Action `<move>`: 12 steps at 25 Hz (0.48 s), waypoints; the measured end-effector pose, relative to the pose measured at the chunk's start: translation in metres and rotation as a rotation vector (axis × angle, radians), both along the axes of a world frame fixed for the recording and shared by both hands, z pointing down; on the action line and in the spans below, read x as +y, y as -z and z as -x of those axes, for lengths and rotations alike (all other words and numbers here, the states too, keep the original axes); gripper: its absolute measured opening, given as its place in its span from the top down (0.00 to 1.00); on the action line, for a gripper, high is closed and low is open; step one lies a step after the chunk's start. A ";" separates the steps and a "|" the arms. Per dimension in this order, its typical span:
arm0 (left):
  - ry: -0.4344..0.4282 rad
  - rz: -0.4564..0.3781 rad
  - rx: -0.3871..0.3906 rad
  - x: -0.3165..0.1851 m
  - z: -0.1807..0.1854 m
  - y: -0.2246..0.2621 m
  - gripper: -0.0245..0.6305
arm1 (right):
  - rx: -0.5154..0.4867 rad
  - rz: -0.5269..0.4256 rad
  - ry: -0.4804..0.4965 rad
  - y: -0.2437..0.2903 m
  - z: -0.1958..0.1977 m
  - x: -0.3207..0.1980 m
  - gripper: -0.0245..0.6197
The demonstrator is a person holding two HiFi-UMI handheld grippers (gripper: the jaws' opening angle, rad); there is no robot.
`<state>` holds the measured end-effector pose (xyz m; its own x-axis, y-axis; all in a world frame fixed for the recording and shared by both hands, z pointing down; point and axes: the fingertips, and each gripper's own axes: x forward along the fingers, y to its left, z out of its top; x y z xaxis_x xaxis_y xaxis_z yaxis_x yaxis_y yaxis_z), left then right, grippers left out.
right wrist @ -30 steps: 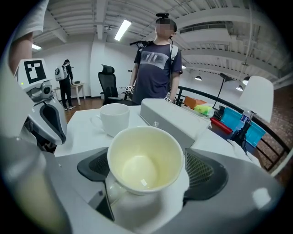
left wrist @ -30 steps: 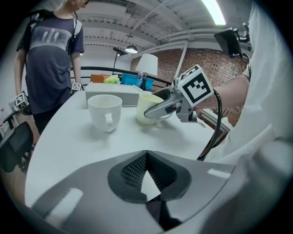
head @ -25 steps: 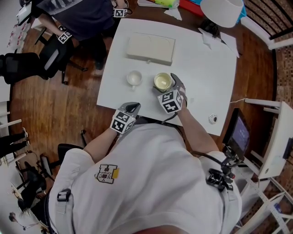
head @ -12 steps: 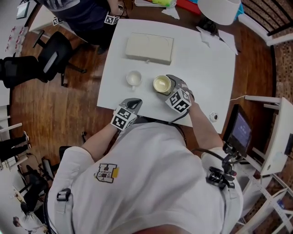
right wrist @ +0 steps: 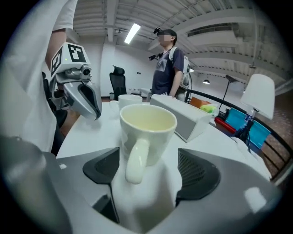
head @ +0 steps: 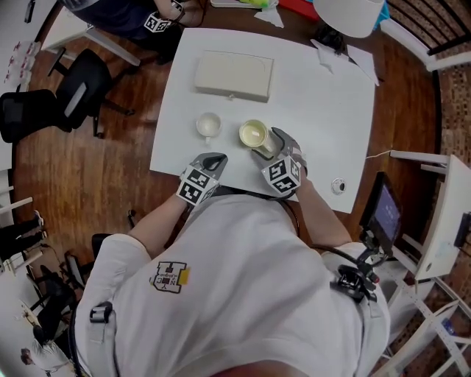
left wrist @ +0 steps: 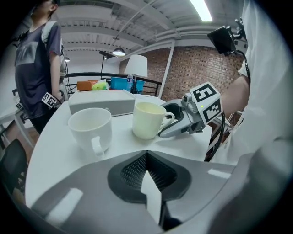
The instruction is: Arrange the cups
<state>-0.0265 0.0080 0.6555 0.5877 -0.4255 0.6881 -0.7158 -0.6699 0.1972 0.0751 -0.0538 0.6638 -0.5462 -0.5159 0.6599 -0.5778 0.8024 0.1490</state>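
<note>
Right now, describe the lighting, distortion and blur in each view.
Left gripper view: fisheye bends the table edge, corners go black, the ceiling light glares. Right gripper view: the cup looms bulged and close; a mosaic patch hides the bystander's face. Head view: even light, faint shadows, sharp.

white cup (head: 209,124): upright, empty | cream cup (head: 253,134): upright, empty, just right of it

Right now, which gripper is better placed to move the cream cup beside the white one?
Right. The right gripper has its jaws apart on either side of the cream cup handle; they have just been closing and do not press yet. The left gripper is shut, empty, back from the white cup.
</note>
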 end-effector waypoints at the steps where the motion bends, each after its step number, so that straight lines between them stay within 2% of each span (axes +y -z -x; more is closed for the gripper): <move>1: 0.003 0.006 0.000 0.001 0.000 -0.001 0.97 | -0.001 -0.006 -0.026 -0.002 0.001 -0.001 0.38; 5: -0.013 0.018 -0.003 0.009 -0.003 -0.003 0.97 | 0.017 -0.007 -0.047 -0.009 0.008 -0.001 0.40; 11: -0.034 -0.006 0.004 0.014 -0.006 0.001 0.97 | 0.020 -0.026 -0.020 0.009 -0.005 0.016 0.57; 12: -0.032 -0.007 0.006 0.013 -0.006 0.001 0.97 | 0.014 -0.043 -0.022 0.014 -0.006 0.017 0.63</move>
